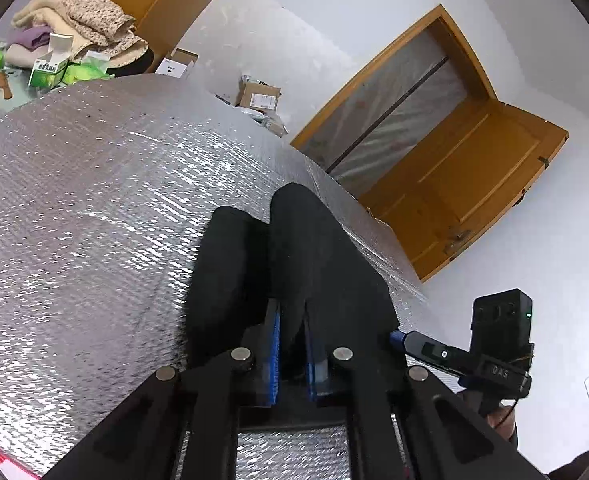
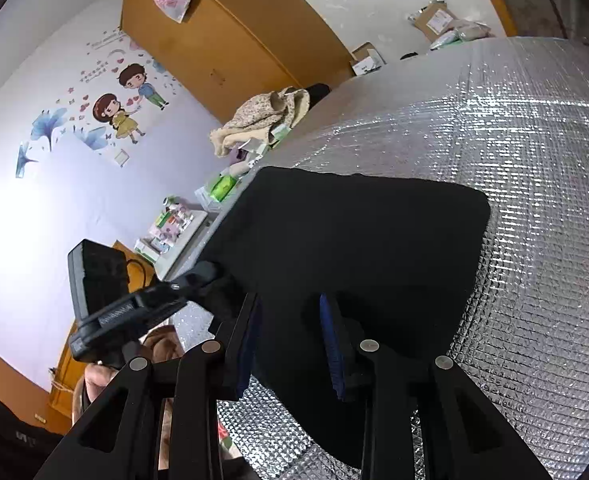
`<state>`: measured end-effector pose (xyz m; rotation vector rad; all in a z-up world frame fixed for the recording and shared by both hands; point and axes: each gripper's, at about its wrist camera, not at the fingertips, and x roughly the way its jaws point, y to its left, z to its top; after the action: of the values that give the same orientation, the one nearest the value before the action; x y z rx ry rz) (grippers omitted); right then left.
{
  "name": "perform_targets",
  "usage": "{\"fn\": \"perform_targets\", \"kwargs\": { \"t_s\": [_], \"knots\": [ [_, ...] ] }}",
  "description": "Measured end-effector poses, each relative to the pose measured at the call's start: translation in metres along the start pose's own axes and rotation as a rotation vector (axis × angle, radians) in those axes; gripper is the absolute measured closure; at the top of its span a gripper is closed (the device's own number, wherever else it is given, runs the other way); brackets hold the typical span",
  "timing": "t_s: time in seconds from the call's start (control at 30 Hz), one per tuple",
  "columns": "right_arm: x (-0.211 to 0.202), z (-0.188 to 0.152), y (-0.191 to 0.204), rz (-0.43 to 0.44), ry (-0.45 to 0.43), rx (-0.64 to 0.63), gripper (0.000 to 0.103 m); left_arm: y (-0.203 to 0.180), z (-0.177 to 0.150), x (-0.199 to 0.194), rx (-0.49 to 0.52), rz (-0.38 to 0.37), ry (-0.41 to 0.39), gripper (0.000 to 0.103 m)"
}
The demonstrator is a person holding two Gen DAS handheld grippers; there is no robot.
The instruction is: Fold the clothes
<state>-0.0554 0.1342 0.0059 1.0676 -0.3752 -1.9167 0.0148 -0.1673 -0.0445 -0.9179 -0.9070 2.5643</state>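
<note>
We are pinching the black cloth (image 1: 294, 248) with the left gripper (image 1: 292, 344) and the right gripper (image 2: 290, 344), jaws narrow. We are keeping edges level and taut over the silver mat (image 1: 94, 200).

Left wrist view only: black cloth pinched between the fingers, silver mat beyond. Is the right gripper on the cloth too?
Observer: The black garment fills the gap between the right gripper's fingers. The fingers stand well apart; I cannot tell if they pinch it.
Operator: How does the rest lie?
Observer: It is spread as one broad flat panel on the silver mat.
Operator: Any overhang?
Observer: Its left side runs close along the mat's edge; I cannot tell whether it hangs over.
</note>
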Motion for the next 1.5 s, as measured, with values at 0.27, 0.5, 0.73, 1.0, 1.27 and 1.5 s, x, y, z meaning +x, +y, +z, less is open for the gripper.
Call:
{"fn": "perform_targets", "kwargs": {
  "t_s": [0.27,0.5,0.73,1.0,1.27,1.5],
  "knots": [
    [0.005,-0.002,-0.006,0.0,0.013,0.014,0.072,0.028,-0.022,0.011,-0.04,0.024,0.048,0.094],
    [-0.013,0.006,-0.001,-0.028,-0.056,-0.005,0.072,0.011,-0.022,0.001,0.072,0.075,0.019,0.094],
    [-0.019,0.01,-0.015,-0.097,-0.098,0.039,0.072,-0.002,-0.025,-0.007,0.148,0.183,0.008,0.088],
    [-0.019,0.012,-0.029,-0.14,-0.122,0.083,0.072,-0.001,0.028,0.012,0.163,0.159,0.011,0.073],
    [-0.019,0.014,-0.034,-0.14,-0.119,0.091,0.072,0.008,0.052,0.056,0.127,0.124,0.088,0.088],
    [-0.014,0.019,-0.029,-0.143,-0.117,0.051,0.072,0.04,0.041,0.048,0.04,0.127,0.039,0.091]
  ]
}}
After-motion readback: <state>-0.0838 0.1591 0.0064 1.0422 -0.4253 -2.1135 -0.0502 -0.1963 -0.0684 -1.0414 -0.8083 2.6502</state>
